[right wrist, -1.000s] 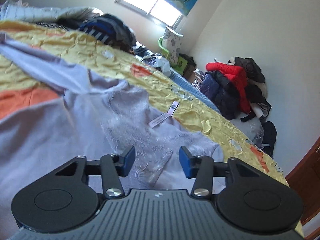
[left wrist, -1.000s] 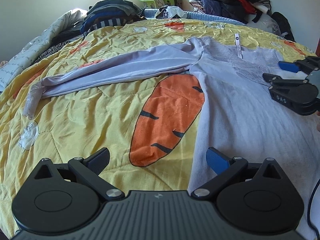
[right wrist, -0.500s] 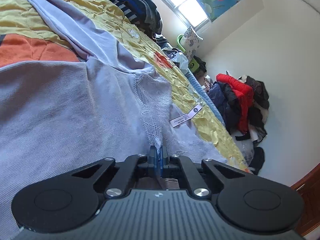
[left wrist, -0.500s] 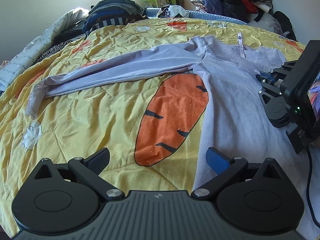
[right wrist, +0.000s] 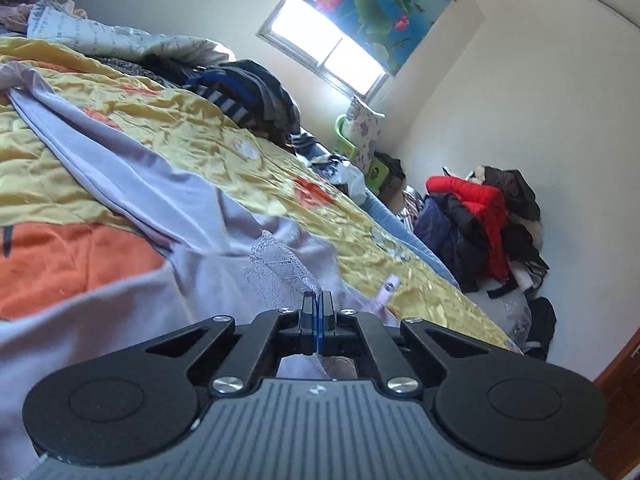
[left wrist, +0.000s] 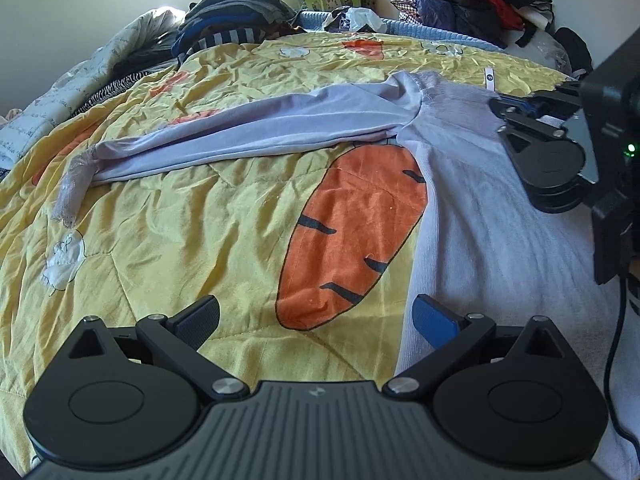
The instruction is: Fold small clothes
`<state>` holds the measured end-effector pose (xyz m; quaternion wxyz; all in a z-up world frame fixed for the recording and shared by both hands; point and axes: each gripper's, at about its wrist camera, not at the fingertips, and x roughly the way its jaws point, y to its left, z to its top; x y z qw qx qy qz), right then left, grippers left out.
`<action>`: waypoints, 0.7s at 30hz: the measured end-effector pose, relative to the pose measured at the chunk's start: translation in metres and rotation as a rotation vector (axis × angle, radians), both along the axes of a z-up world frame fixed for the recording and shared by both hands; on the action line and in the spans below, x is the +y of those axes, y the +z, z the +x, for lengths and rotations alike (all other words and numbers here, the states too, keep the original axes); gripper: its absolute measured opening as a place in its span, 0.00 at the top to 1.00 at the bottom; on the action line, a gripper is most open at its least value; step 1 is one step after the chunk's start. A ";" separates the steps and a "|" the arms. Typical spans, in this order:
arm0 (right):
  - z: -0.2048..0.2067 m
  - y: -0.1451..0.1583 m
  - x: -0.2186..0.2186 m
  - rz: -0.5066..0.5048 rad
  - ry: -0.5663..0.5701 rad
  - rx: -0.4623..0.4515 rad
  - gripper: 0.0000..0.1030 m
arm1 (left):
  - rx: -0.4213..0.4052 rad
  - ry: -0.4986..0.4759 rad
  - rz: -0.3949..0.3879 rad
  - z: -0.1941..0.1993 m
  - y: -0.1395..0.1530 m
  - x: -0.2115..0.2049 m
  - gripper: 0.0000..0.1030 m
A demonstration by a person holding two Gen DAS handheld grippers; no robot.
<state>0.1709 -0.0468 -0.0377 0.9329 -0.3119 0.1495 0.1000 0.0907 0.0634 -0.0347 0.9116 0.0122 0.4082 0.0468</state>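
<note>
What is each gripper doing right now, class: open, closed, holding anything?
Left gripper: open, holding nothing, above the yellow quilt.
Right gripper: shut on the lilac top, pinching its lace neckline.

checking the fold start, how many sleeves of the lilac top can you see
1: the sleeve stretched out left across the yellow quilt. A second may be hidden on the right, past the right gripper pinching the lilac top.

A home bedroom; quilted bed; heaped clothes; window
</note>
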 end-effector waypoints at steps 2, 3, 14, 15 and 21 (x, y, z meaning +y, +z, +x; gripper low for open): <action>0.000 -0.001 0.007 -0.002 0.017 0.002 0.97 | 0.002 0.002 -0.001 0.000 0.000 0.001 0.00; 0.002 -0.002 0.011 -0.002 0.024 0.007 0.97 | 0.001 0.004 0.000 0.000 0.000 0.002 0.00; 0.006 -0.008 0.027 0.020 0.065 0.066 0.97 | 0.003 0.016 -0.004 0.000 -0.001 0.007 0.00; 0.005 -0.009 0.028 0.024 0.070 0.076 0.97 | 0.003 0.020 -0.003 0.000 -0.001 0.008 0.00; 0.011 -0.015 0.028 0.069 0.074 0.163 0.93 | 0.002 0.041 -0.005 0.002 0.000 0.015 0.00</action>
